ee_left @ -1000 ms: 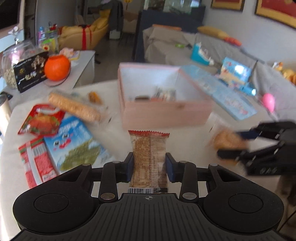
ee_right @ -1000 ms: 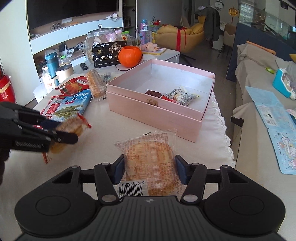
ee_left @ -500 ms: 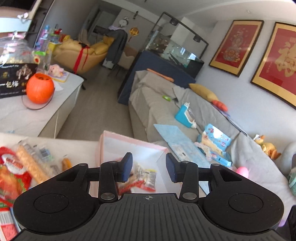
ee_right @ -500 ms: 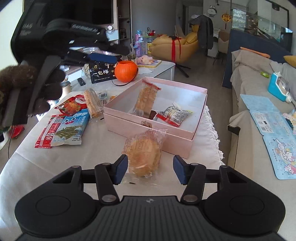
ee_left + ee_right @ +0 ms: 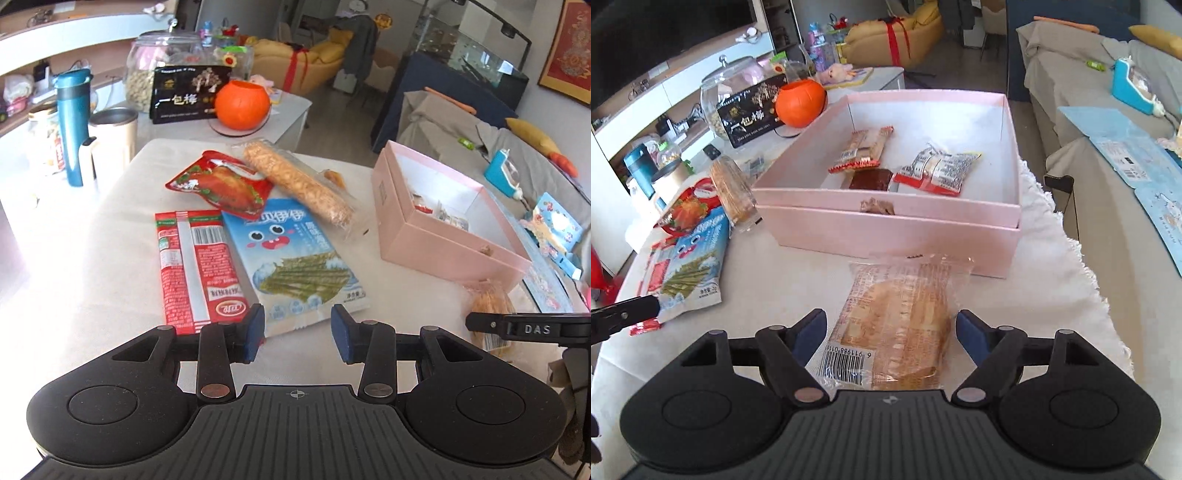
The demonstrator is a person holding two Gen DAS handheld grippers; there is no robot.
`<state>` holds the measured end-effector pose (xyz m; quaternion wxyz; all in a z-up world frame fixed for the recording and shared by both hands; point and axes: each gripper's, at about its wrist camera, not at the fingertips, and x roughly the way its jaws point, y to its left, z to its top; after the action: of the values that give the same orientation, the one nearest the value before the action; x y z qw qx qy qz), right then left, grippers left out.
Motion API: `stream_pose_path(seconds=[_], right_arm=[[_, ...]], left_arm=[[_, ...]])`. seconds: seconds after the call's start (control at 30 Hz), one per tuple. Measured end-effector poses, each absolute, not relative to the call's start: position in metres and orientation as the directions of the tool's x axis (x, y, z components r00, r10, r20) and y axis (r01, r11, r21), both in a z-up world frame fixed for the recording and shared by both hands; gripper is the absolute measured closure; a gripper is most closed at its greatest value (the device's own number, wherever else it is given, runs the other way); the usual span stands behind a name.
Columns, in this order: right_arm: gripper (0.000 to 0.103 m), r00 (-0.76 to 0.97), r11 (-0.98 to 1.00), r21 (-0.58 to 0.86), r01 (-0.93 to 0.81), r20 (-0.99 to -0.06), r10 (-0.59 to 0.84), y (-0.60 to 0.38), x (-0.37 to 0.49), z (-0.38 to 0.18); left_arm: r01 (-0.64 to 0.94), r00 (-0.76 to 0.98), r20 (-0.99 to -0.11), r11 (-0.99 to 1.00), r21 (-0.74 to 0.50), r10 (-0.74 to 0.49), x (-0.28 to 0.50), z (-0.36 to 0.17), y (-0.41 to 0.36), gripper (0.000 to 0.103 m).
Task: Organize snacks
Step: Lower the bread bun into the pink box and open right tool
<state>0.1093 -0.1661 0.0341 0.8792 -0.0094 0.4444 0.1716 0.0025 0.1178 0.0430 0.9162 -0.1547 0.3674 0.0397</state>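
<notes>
**Two snacks lined up for the pink box**

The sorting is partway through: the pink box [image 5: 886,229] already holds a biscuit bar [image 5: 862,149], a dark square snack [image 5: 870,180] and a red-and-silver packet [image 5: 936,168], while several packs still lie loose on the counter [image 5: 775,295].

The right gripper [image 5: 891,334] has just been opening its jaws; they stand released on either side of a clear-wrapped cake [image 5: 897,325], which lies flat just in front of the box's near wall, with neither pad pressing on it. The next move looks like closing on that cake, lifting it over the wall and setting it in the free floor to the right of the box.

The left gripper [image 5: 297,330] hangs empty, jaws apart, over the near edge of the blue seaweed pack [image 5: 295,254], well to the left of the box. That pack lies flat, so its edge would likely need pinching.

Also left of the box: a red sausage pack [image 5: 197,262], a chicken pouch [image 5: 221,186] and a long cracker roll [image 5: 299,182], which lies closest to the box. An orange pumpkin pot [image 5: 242,105] sits beyond the box. The two grippers work close together and could crowd each other at the box.
</notes>
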Motion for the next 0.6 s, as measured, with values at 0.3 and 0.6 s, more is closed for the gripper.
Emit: stream_pose_path(seconds=[0.3,0.6], right_arm=[[0.051,0.622,0.869,0.262,-0.420,-0.614,0.486,-0.184,0.112,0.147],[0.017,0.671,0.923,-0.046,-0.383,-0.700,0.244,-0.116,0.224,0.151]], left_arm=[[-0.266,0.729,-0.684,0.916,-0.300,-0.013,-0.011,0.044,0.144,0.059],[-0.285,0.761,-0.649,0.910,-0.302,0.023,-0.031,0.038,0.161,0.059]])
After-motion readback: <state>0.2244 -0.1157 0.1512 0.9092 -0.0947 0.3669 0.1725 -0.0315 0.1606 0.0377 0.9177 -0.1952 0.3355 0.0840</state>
